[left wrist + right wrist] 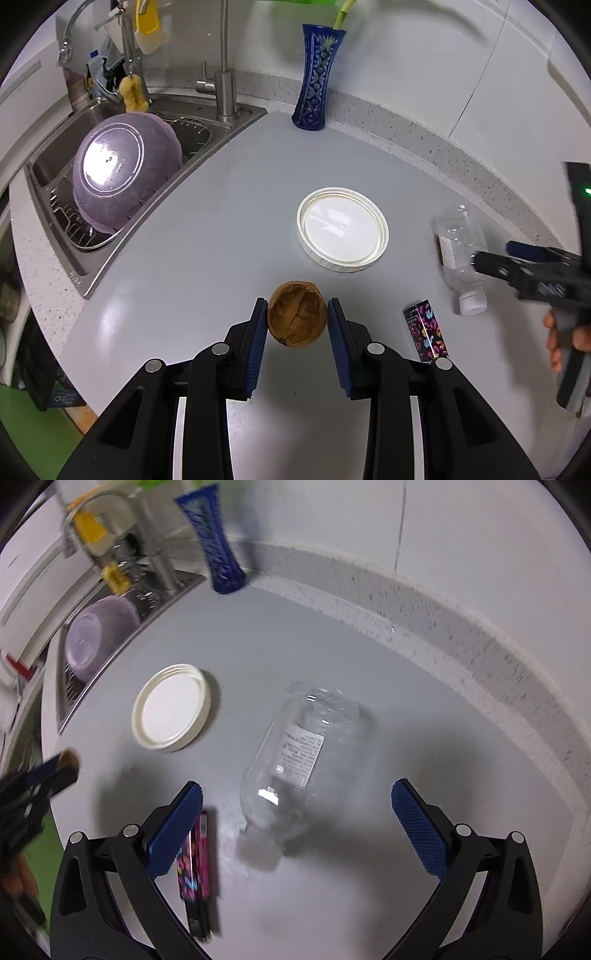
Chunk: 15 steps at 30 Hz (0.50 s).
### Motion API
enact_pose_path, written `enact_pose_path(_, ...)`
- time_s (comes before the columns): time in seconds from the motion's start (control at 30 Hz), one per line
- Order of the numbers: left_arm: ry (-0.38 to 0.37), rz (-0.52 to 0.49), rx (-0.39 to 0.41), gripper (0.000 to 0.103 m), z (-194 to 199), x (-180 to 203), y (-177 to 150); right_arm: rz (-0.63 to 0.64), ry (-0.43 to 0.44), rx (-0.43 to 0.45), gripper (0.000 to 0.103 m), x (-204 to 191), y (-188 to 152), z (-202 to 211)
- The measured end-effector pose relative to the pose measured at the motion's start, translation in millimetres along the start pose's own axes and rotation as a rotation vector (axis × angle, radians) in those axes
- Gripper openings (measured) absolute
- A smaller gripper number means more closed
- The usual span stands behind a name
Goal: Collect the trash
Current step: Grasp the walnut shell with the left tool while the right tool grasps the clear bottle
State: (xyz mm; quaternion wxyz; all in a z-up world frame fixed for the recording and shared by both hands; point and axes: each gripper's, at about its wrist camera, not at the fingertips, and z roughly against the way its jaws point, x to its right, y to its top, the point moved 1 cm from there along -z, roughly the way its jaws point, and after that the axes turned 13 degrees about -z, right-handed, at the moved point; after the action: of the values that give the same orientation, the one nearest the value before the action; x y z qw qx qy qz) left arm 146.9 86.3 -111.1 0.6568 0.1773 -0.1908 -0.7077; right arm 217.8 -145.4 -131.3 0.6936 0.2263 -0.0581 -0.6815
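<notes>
Left gripper (297,323) clamped on crumpled brown paper ball (297,318); right gripper (297,825) wide open over clear plastic bottle (295,760) lying on grey counter (369,657), cap toward right gripper, long axis between jaws.

tabletop (207,236): grey | lid (342,229): mid-surface | bottle (460,254): on its side, right of lid | vase (317,77): upright, behind lid | patterned box (426,329): front-right of lid
</notes>
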Motion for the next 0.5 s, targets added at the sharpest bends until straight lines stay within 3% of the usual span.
enact_pose_path(0.17, 0.003, 0.011, 0.01, 0.033, 7, -2, -5, -0.096, 0.011, -0.072, 0.1, 1, 10, -24)
enact_pose_path(0.23, 0.003, 0.016, 0.013, 0.033, 9, -3, -6, -0.101, 0.011, -0.081, 0.084, -1, 11, -29)
enact_pose_path(0.33, 0.003, 0.027, 0.015, 0.033, 12, -3, -10, -0.094, 0.003, -0.1, 0.072, -6, 11, -36)
enact_pose_path(0.4, 0.004, 0.034, 0.016, 0.033, 13, -4, -11, -0.086, 0.001, -0.111, 0.065, -8, 10, -41)
enact_pose_path(0.5, 0.007, 0.041, 0.017, 0.033, 16, -3, -14, -0.077, 0.009, -0.106, 0.064, -8, 10, -40)
